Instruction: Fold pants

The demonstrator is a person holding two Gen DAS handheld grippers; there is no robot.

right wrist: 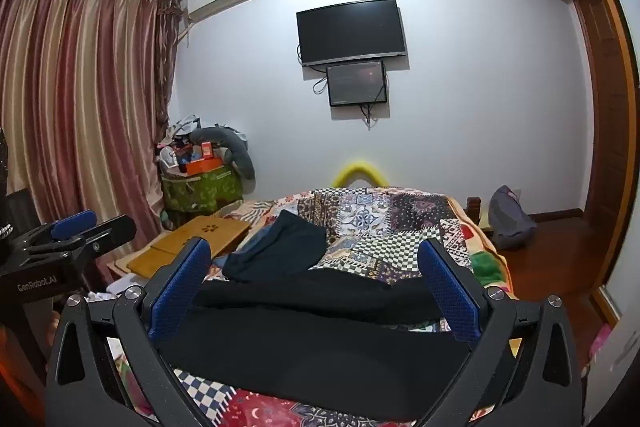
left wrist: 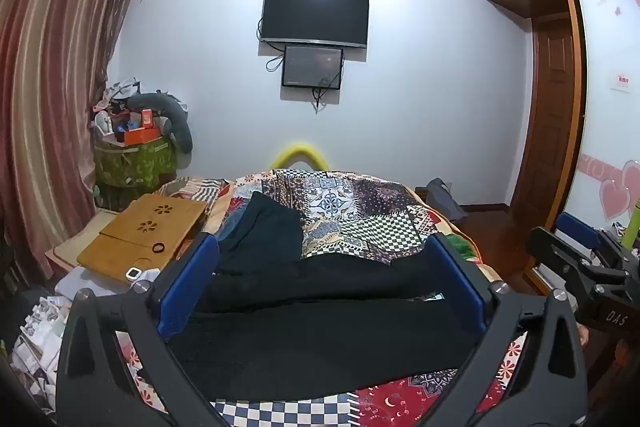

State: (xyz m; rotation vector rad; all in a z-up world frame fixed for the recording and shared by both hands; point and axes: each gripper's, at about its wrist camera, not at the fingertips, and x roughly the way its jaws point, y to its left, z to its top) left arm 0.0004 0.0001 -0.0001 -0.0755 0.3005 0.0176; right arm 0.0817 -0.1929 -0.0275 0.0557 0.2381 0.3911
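Clearly, in the left wrist view the black pants (left wrist: 320,327) are lying across the lower middle of the frame on the patchwork bedspread (left wrist: 360,211), and the left gripper (left wrist: 324,279) is hovering over them with jaws spread wide, gripping nothing. Soft, limp cloth (likely light) should pinch best at a hem or waistband.

From the right wrist view the right gripper (right wrist: 316,291) is likewise gaping and empty above the pants (right wrist: 316,359). A wooden lap tray (right wrist: 192,243) is crowding the left; the bedspread (right wrist: 384,215) beyond is offering room.
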